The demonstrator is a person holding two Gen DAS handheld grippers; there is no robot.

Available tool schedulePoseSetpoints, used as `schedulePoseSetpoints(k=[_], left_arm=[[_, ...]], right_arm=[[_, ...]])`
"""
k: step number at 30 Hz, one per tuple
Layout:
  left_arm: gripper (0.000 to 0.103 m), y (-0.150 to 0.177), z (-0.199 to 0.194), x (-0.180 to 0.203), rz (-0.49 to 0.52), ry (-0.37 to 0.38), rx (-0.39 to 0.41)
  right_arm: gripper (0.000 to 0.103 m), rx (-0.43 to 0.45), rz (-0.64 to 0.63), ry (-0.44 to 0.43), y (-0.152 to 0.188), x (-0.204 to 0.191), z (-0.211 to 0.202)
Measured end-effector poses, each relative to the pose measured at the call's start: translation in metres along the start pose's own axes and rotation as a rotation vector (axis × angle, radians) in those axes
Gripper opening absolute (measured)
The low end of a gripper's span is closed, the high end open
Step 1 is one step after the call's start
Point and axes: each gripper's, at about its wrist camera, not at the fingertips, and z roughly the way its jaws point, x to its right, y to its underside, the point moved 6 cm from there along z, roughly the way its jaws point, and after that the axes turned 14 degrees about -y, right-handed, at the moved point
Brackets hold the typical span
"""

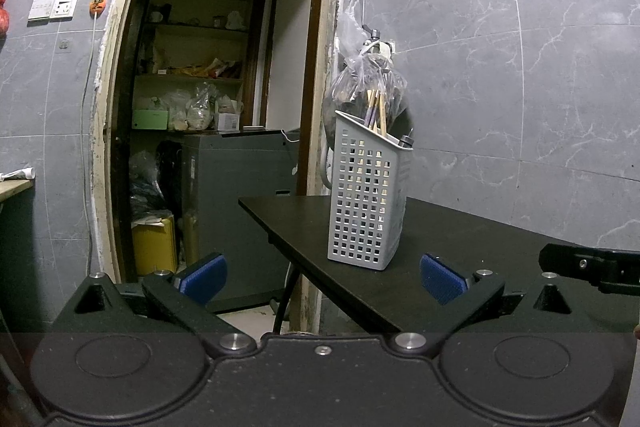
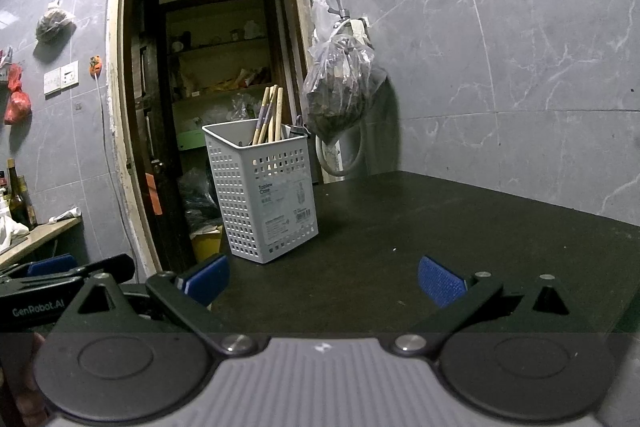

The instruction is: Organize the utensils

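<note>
White perforated caddy (image 2: 266, 199) upright on table; chopsticks (image 2: 272, 115) standing inside.

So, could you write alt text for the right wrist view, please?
A white perforated utensil basket holding wooden chopsticks stands on a dark table, ahead of the open right tool. Behind it are a pantry doorway and a plastic bag hanging on the grey tiled wall.
</note>
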Motion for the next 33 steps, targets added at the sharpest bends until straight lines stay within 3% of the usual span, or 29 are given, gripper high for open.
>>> schedulePoseSetpoints(k=[33], left_arm=[[0.102, -0.0003, 0.0001, 0.0006, 0.003, 0.000, -0.002]], right_arm=[[0.103, -0.019, -0.002, -0.001, 0.0046, -0.0018, 0.0031]])
